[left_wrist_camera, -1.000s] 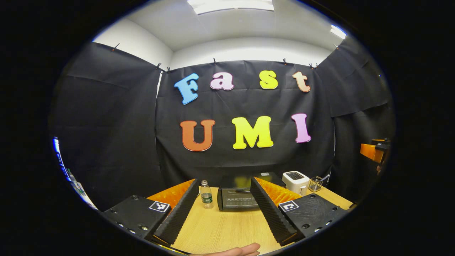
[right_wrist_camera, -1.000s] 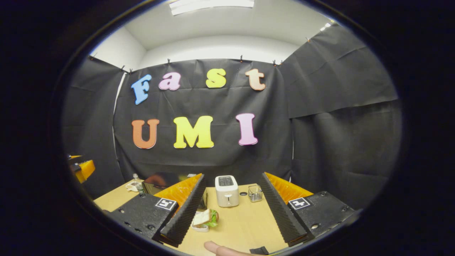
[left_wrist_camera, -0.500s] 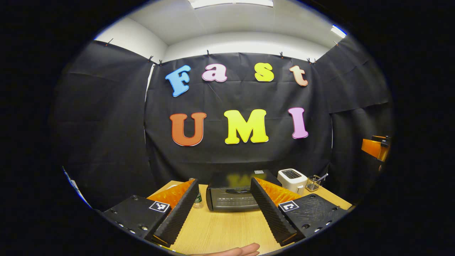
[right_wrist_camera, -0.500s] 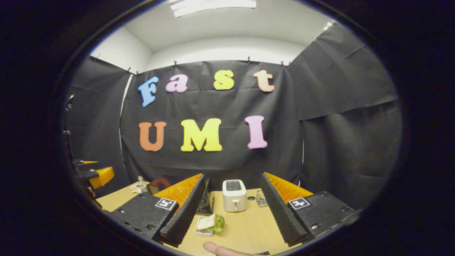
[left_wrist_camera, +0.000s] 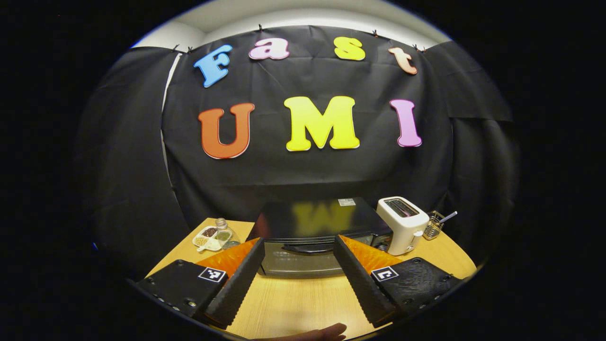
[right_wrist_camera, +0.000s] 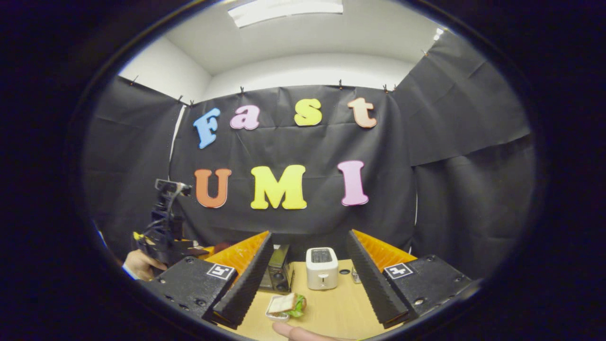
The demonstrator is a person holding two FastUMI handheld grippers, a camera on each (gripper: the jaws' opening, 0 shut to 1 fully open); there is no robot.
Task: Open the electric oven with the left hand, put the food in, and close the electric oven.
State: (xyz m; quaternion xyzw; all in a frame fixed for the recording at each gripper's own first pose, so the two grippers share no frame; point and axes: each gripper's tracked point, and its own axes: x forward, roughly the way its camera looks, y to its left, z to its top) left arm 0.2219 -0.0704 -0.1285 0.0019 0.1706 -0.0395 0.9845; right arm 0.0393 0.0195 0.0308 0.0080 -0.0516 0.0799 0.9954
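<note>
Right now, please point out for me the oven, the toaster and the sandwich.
oven (left_wrist_camera: 303, 258), left gripper view, on its glass door.
toaster (right_wrist_camera: 322, 274), right gripper view, on its front face.
sandwich (right_wrist_camera: 282, 303), right gripper view, on the top bread slice.

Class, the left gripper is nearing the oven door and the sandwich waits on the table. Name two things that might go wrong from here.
1. The toaster stands right beside the oven; the open left gripper, aimed at the door handle, might bump it.
2. The sandwich sits loose in its small dish, so the right gripper may tip it.

Toaster (left_wrist_camera: 401, 223) right of oven (left_wrist_camera: 312, 232); sandwich (right_wrist_camera: 286, 304) before toaster.
</note>
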